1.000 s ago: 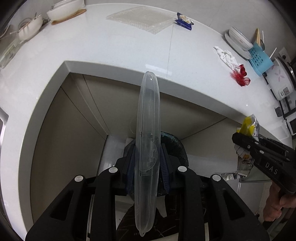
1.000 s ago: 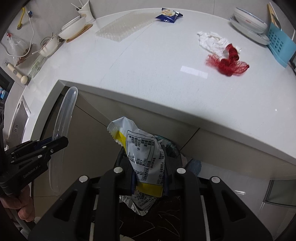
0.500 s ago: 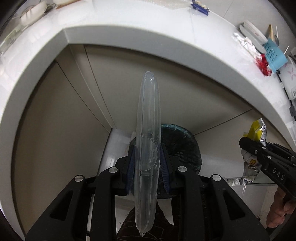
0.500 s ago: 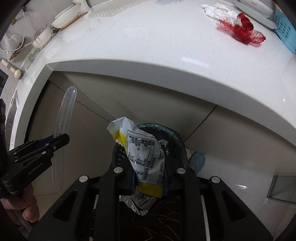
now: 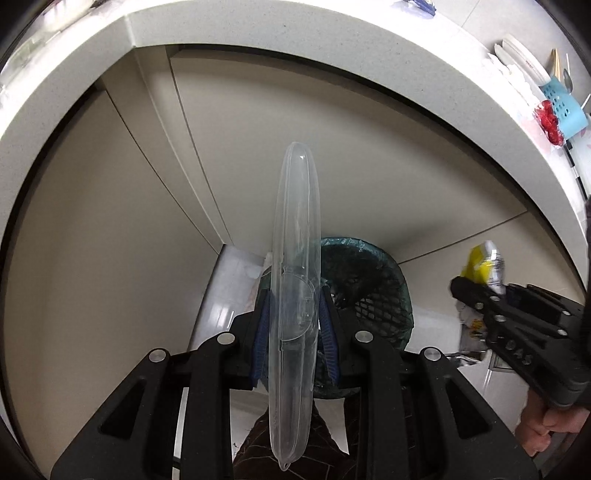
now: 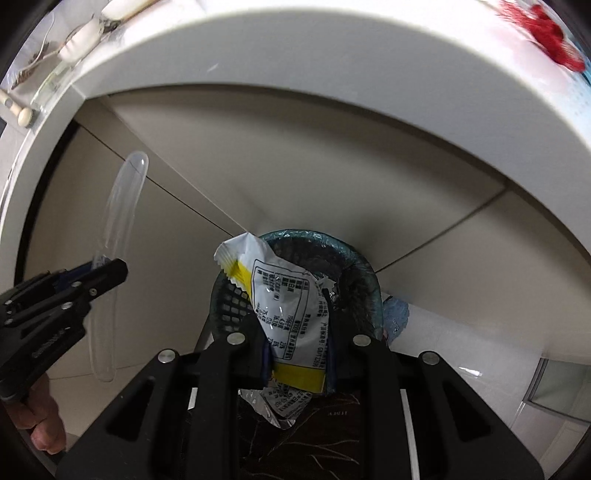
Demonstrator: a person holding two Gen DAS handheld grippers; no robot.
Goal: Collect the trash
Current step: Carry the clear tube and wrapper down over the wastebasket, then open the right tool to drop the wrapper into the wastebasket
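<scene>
Below the white bench [image 5: 258, 33] edge, my left gripper [image 5: 293, 325] pinches the clear plastic lid [image 5: 295, 258] on edge and my right gripper [image 6: 297, 332] pinches the snack wrapper [image 6: 284, 295], both poised over the lined bin [image 6: 354, 266] for dropping.

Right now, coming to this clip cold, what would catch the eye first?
A long clear plastic lid, held edge-on in the left tool, fills the middle of the left wrist view. The right tool grips a crumpled white and yellow snack wrapper. Beneath both stands a dark mesh bin lined with a green bag, under the white counter.
</scene>
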